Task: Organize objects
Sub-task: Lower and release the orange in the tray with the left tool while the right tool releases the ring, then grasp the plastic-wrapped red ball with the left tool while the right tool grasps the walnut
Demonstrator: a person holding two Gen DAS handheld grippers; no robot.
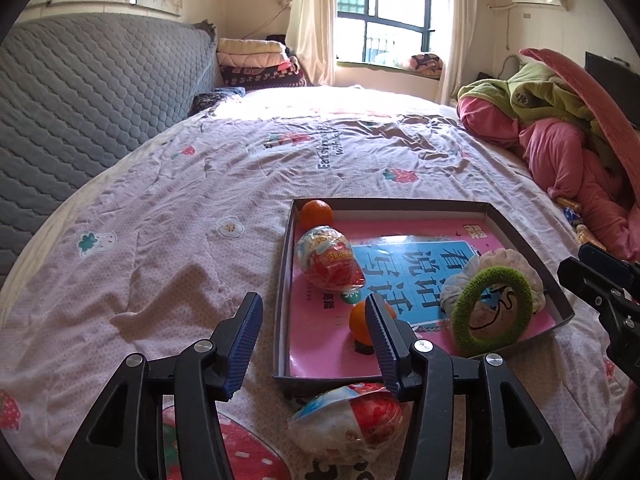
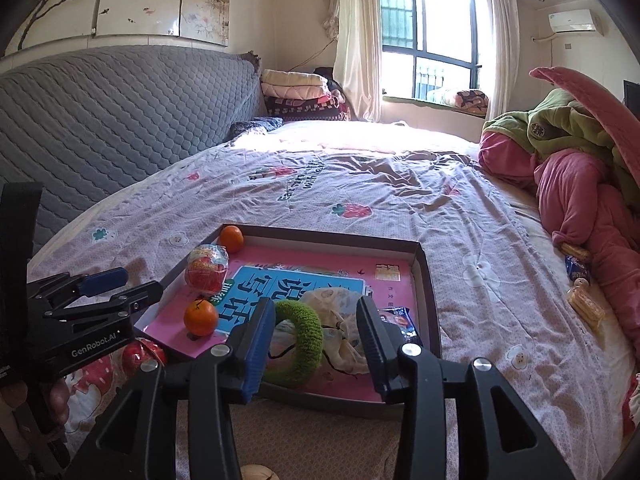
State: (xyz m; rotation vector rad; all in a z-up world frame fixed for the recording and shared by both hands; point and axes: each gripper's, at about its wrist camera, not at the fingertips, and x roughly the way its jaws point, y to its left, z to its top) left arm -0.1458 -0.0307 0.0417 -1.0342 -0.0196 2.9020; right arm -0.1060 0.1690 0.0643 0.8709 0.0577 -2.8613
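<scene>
Green ring [image 2: 298, 344] btwn open right hand-held gripper [image 2: 316, 340] fingers, untouched.

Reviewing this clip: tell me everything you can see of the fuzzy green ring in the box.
The fuzzy green ring is a thick loop of plush, moss-green fabric with an open centre. It stands tilted on its edge at the near end of the shallow dark box, leaning against a crumpled pale cloth bundle behind it, its lower edge by the near wall. It lies over the pink book lining the box. The right tongs stand open in front of it, not pressing on it.
</scene>
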